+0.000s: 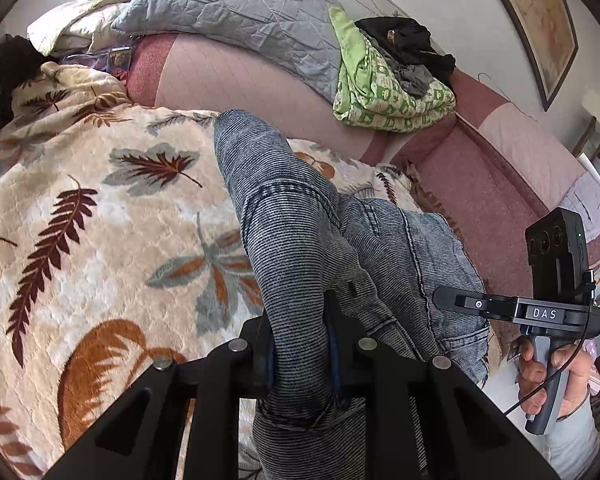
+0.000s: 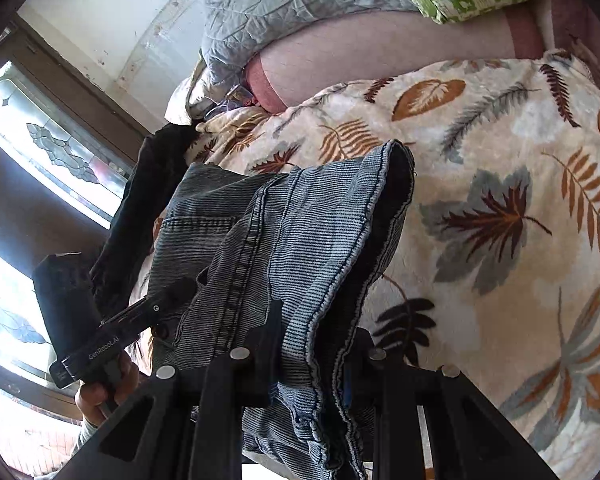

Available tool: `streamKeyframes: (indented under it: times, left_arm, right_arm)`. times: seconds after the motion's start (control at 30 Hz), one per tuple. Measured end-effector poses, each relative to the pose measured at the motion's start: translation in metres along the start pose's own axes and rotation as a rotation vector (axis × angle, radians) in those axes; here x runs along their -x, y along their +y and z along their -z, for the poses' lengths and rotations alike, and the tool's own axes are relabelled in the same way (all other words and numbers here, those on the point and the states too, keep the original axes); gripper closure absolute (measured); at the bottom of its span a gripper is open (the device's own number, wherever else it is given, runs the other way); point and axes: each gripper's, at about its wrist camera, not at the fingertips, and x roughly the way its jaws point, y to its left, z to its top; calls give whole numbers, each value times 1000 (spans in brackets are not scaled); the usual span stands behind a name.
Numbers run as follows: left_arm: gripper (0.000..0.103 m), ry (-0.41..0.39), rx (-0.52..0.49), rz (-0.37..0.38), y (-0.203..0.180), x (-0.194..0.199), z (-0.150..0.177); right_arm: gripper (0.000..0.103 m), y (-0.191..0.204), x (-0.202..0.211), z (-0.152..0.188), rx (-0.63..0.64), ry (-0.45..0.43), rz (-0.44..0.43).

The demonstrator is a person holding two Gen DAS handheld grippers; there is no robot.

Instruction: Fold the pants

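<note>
The left gripper (image 1: 302, 354) is clamped on a bunched fold of the grey-blue ribbed denim pants (image 1: 292, 216); fabric fills the gap between both black fingers. The right gripper (image 2: 314, 364) grasps another part of the same garment, its jaws clenched on stitched hem and seam layers. The pants hang between the two grippers, with one leg draped down onto the cream fleece blanket with brown and grey leaf print (image 1: 100, 216). Beyond the blanket lie a pink mattress (image 1: 228, 80), a grey quilted cover (image 1: 236, 12) and a folded green patterned quilt (image 1: 384, 92).
</note>
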Motion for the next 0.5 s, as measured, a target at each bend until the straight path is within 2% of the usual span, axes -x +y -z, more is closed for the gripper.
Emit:
streamKeyframes:
  times: [0.17,0.5]
  left_arm:
    - [82,-7,-6,-32,1,-2,-16]
    - [82,4,25,-89,28,-18,-18]
  right_arm:
    - [79,6,-4,-18,-3,1,-9]
    - [79,-1,-45,-31,-35,29,-35]
